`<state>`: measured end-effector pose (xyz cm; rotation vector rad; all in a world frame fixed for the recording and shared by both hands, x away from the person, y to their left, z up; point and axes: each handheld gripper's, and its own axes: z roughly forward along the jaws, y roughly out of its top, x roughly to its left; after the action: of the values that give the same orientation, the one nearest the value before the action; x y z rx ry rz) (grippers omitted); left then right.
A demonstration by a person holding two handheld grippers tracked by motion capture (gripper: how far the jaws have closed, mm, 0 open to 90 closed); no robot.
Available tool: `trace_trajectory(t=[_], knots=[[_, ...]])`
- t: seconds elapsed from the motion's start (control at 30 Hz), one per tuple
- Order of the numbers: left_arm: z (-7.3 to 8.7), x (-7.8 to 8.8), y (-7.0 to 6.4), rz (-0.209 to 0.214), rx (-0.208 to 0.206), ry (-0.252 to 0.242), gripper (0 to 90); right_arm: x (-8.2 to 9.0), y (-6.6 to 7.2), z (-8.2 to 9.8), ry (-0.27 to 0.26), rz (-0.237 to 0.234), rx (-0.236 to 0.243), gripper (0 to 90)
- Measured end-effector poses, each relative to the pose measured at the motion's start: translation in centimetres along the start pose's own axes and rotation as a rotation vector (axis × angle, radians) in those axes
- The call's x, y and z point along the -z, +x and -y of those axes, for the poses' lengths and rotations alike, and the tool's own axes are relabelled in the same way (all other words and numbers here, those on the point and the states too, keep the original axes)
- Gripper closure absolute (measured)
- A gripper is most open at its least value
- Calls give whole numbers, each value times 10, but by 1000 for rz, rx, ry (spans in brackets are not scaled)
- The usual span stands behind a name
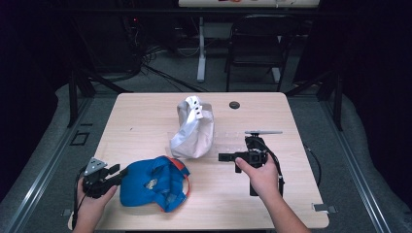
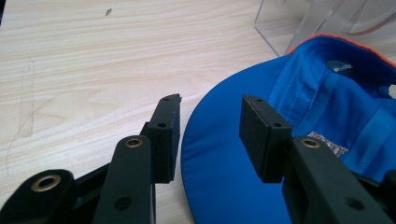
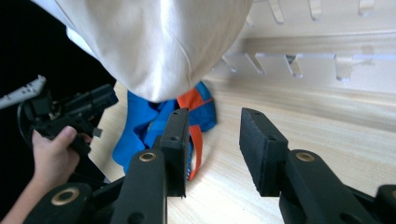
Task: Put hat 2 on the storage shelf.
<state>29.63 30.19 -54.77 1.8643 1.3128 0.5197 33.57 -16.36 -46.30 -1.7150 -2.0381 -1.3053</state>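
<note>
A: We've got a blue cap (image 1: 150, 187) with orange trim, lying upside down near the table's (image 1: 145, 111) front-left edge.

B: Yep, we see its brim pointing left, lining facing up.

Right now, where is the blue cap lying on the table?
In the high view the blue cap lies upside down near the front edge of the table, left of centre, just beside the left tongs and in front of the white cap.

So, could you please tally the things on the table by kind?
Caps: 2, a blue cap and a white cap
Clear plastic racks: 1
Small dark round things: 1
Total: 4
</note>
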Motion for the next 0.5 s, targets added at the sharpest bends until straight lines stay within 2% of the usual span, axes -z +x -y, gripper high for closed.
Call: trace_trajectory(t=[0.23,0.33,0.43,0.47,0.5], knots=[[2,-1,4,-19,3,21,574,-11,-4,20,-25,-4,43,629],[3,-1,4,-20,-1,25,546,-16,-5,27,-39,-12,44,612],[3,-3,4,-23,-7,33,530,-22,-6,34,-44,6,46,579],[4,-3,4,-23,-8,35,530,-24,-7,36,-32,9,38,583],[4,-3,4,-23,-10,36,530,-30,-8,40,-11,5,34,627]])
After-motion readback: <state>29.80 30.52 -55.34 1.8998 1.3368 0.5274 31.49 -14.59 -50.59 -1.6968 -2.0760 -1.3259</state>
